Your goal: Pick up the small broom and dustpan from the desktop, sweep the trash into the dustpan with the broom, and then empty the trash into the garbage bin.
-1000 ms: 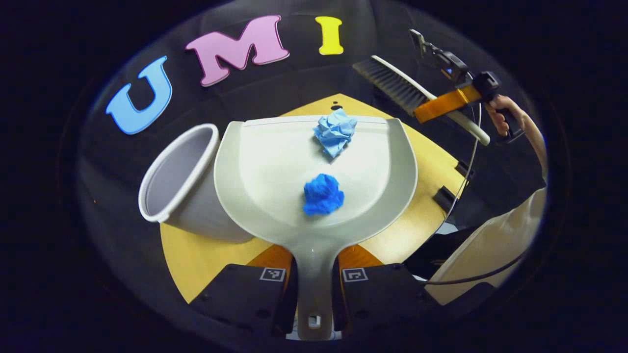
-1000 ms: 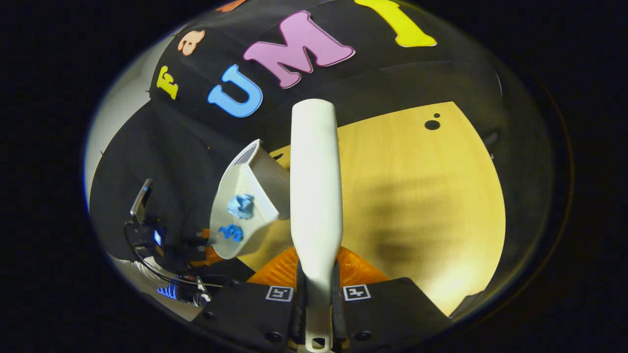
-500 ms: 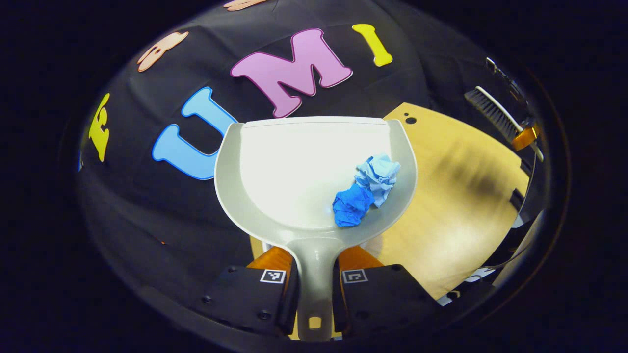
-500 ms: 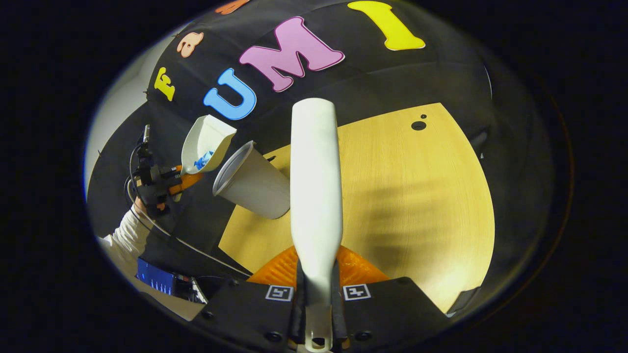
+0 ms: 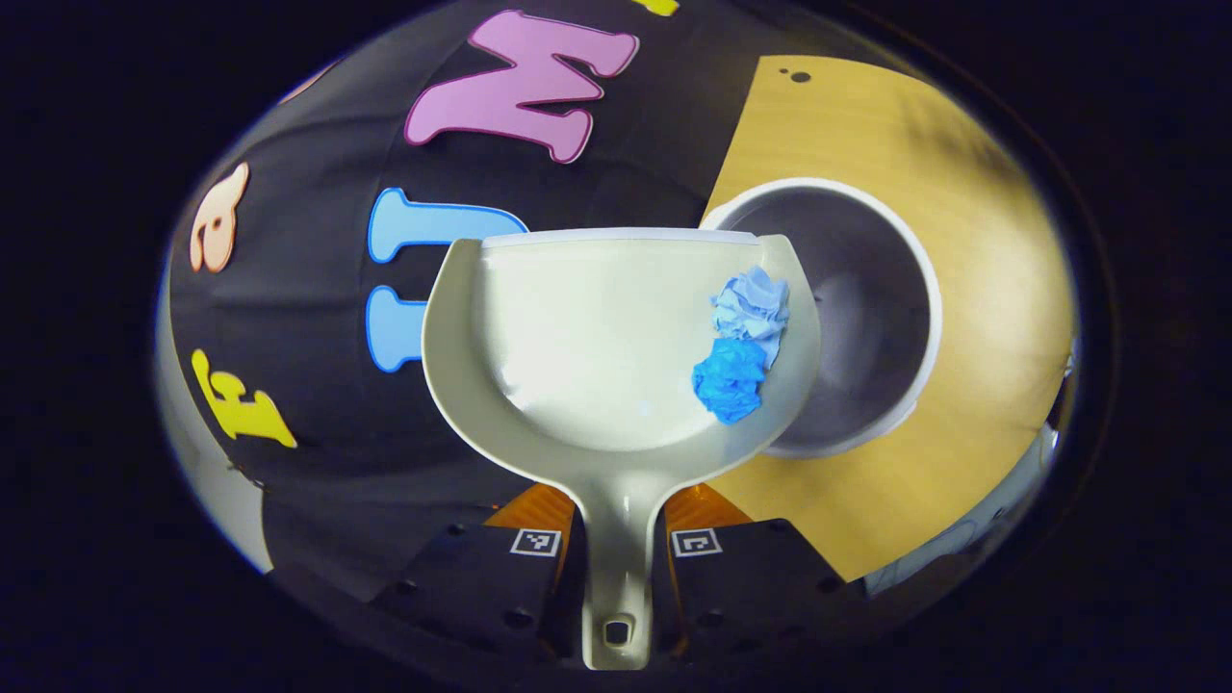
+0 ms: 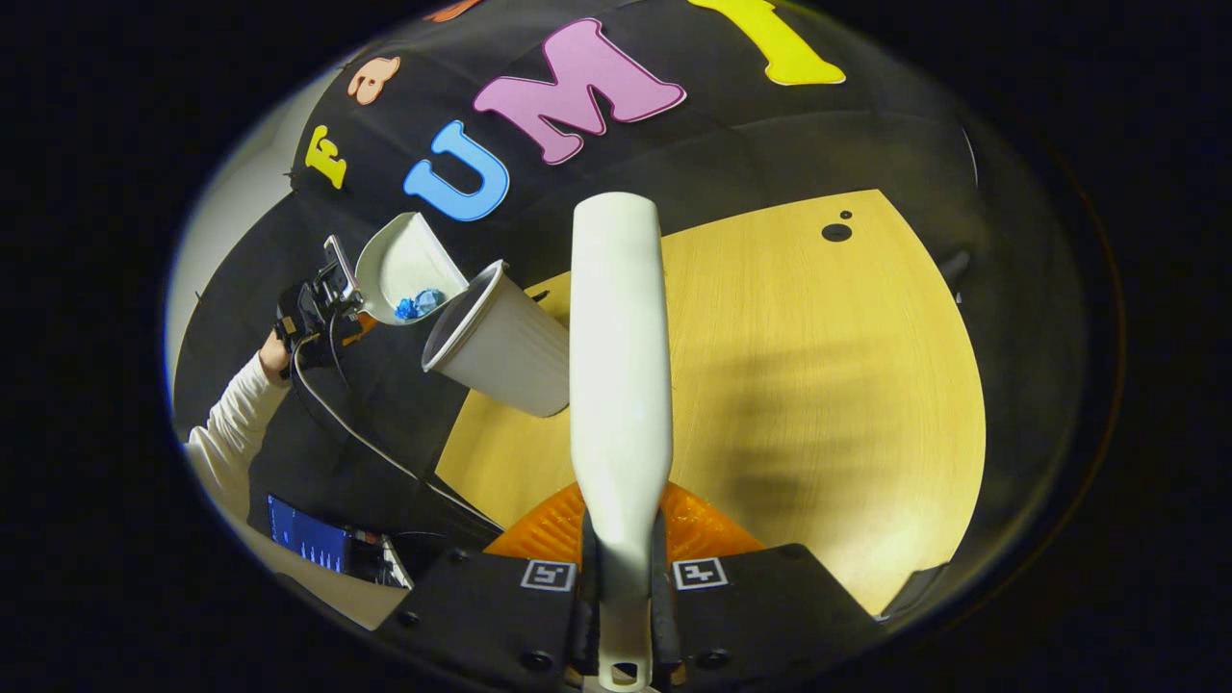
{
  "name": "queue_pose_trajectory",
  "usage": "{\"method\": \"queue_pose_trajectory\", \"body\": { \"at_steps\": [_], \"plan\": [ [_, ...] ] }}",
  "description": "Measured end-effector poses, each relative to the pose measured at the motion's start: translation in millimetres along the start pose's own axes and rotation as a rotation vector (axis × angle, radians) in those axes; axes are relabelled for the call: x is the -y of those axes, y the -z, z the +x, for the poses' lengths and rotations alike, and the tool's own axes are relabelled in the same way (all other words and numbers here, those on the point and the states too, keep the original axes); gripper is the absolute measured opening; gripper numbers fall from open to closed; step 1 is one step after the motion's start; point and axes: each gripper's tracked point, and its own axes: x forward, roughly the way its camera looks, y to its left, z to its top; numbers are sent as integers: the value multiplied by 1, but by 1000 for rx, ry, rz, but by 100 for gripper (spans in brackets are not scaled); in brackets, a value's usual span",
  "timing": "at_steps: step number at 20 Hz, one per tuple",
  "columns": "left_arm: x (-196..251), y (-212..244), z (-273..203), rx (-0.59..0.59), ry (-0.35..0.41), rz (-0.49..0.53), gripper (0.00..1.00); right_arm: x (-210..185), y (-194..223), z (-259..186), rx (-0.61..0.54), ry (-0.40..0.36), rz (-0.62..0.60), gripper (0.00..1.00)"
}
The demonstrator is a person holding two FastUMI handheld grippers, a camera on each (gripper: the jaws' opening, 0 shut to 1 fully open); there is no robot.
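My left gripper (image 5: 617,577) is shut on the handle of the pale grey dustpan (image 5: 587,337), which is rolled to one side. Two crumpled paper balls, light blue (image 5: 753,303) and dark blue (image 5: 731,380), rest against its right wall, right beside the open mouth of the white garbage bin (image 5: 857,318). In the right gripper view the dustpan (image 6: 399,265) is held tilted at the bin's (image 6: 500,342) rim by the left gripper (image 6: 322,308). My right gripper (image 6: 623,597) is shut on the white broom handle (image 6: 618,366), held above the desk.
The bin stands near the left edge of the yellow wooden desktop (image 6: 818,385), which has a small round hole (image 6: 836,232) at its far side. A white sleeve (image 6: 236,414) and a cable trail off the desk at the left.
The dustpan has swung over beside the bin's mouth and rolled sideways, and the two paper balls have slid up along its right wall. The broom has hardly moved.
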Motion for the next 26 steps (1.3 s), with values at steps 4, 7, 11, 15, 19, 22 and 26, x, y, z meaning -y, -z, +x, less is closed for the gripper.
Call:
{"method": "queue_pose_trajectory", "body": {
  "at_steps": [4,7,11,15,19,22,26],
  "plan": [
    [-20,6,-8,-23,-135,195,25,-4,5,2,-21,-3,-11,22],
    [-30,2,-13,-20,-283,369,25,-6,6,2,-25,-5,-20,22],
    [-29,-2,-17,14,-309,396,26,2,4,3,-12,33,-24,22],
    [-18,-23,-26,142,-249,87,25,1,-2,-1,-2,73,-43,22],
    [2,-63,-41,330,-182,-279,25,-26,-38,-10,77,82,-85,22],
    [31,-98,-61,444,4,-614,25,-42,-94,-30,263,157,-129,22],
    [82,-163,-105,551,281,-917,25,-35,-153,-65,490,334,-58,22]
  ]
}}
